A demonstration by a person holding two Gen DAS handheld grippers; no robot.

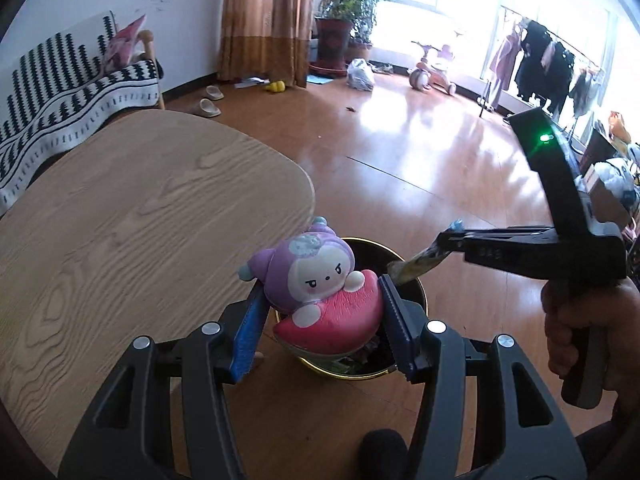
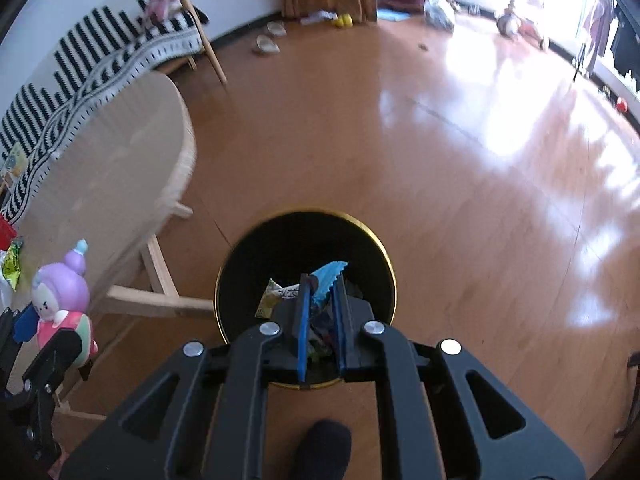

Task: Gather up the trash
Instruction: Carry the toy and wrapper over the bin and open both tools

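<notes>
My left gripper is shut on a squishy toy, a purple-hooded figure on a pink base, held above the black bin with a gold rim. The toy also shows in the right wrist view. My right gripper is shut on a blue snack wrapper and holds it over the bin's opening. In the left wrist view the right gripper reaches in from the right with a wrapper. Several wrappers lie inside the bin.
A round wooden table stands left of the bin, with its legs beside it. More wrappers lie on the table's edge. A striped sofa, slippers, a plant pot and a tricycle stand farther off.
</notes>
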